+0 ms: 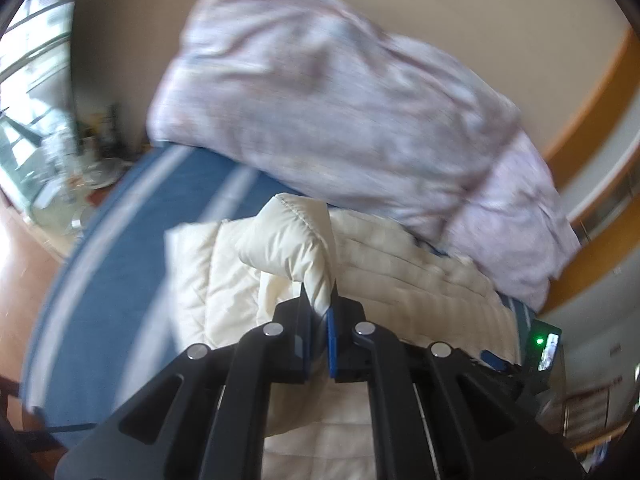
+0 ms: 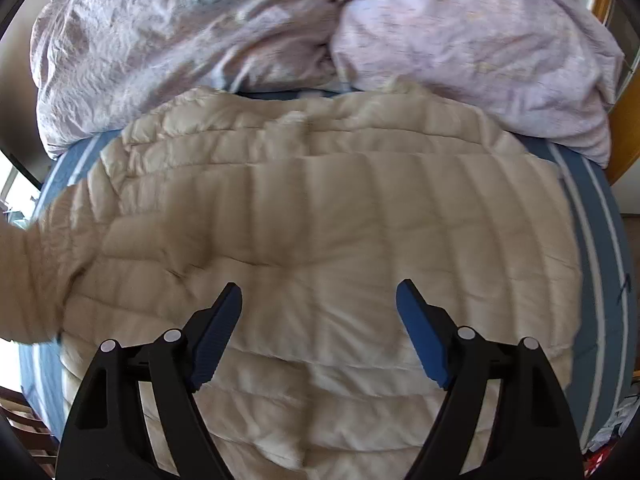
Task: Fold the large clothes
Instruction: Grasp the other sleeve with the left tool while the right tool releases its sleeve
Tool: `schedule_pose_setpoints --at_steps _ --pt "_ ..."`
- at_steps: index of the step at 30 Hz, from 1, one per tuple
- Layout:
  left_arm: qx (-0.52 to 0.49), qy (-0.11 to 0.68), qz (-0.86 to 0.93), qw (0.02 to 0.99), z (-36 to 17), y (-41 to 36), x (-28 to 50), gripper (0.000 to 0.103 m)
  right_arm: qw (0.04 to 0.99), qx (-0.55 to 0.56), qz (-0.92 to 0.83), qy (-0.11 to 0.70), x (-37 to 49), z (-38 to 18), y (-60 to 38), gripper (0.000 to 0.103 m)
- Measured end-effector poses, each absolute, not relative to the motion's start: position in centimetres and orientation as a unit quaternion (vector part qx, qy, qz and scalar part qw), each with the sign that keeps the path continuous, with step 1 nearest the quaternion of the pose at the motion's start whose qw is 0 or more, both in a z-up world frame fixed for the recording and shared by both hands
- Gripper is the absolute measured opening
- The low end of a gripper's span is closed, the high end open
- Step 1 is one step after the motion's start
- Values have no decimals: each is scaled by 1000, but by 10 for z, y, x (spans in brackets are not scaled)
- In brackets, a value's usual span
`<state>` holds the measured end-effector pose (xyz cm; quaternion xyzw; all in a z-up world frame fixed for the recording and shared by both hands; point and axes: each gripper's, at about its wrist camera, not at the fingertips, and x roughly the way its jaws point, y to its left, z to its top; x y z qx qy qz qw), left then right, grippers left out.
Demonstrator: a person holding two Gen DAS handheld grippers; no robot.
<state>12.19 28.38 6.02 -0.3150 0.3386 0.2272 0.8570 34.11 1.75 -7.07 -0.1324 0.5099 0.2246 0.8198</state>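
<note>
A cream quilted puffer jacket [image 2: 320, 220] lies spread on a blue bed sheet with white stripes [image 2: 600, 240]. In the left wrist view my left gripper [image 1: 319, 304] is shut on a puffy fold of the jacket [image 1: 292, 240], lifted above the rest of the garment [image 1: 408, 276]. The right gripper [image 2: 319, 292] hangs open above the jacket's back, with only flat fabric below its blue pads [image 2: 218, 336]. At the left edge of the right wrist view a raised part of the jacket [image 2: 28, 280] is blurred.
A crumpled pale lilac duvet [image 2: 280, 28] is heaped along the far side of the bed, touching the jacket's top edge. A wooden bed frame [image 1: 596, 104] runs at the right. Cluttered floor items [image 1: 80, 160] and a window lie to the left.
</note>
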Motion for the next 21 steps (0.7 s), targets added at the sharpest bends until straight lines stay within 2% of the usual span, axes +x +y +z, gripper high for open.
schedule_pose_setpoints --at_steps 10,21 --pt "-281 384 129 870 42 168 258 6 834 -102 186 509 344 -80 -81 82" --pt "-265 443 77 853 -4 90 349 6 834 -60 151 527 358 -93 -156 82"
